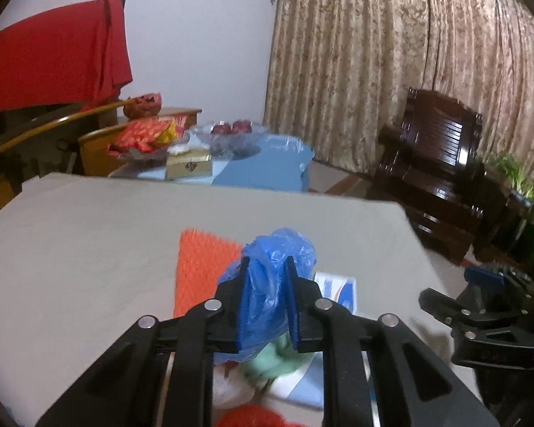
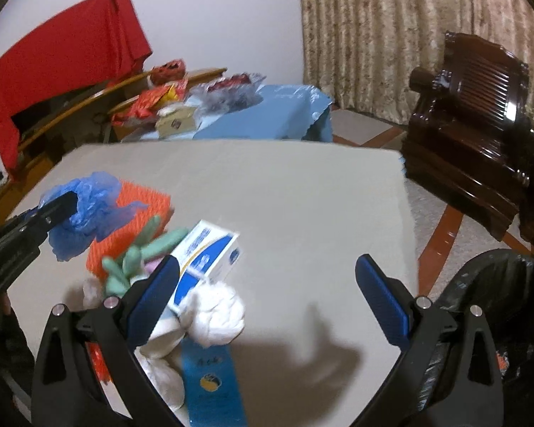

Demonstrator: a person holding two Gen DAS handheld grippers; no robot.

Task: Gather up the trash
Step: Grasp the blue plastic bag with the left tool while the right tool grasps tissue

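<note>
My left gripper (image 1: 267, 277) is clamped on the blue plastic bag (image 1: 277, 256); the bag bulges up between both pads and hangs above the grey table (image 1: 89, 249), over the orange mesh sheet (image 1: 199, 267). My right gripper (image 2: 267, 288) is spread wide, nothing gripped. Its left finger sits against the white and blue box (image 2: 206, 259) and the white wad (image 2: 217, 313), beside the green glove (image 2: 139, 252). The black-lined bin (image 2: 495, 299) stands off the table's right edge.

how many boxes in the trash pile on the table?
1: a white-and-blue box propped on the white crumpled wads, beside the green glove. More may hide underneath.
</note>
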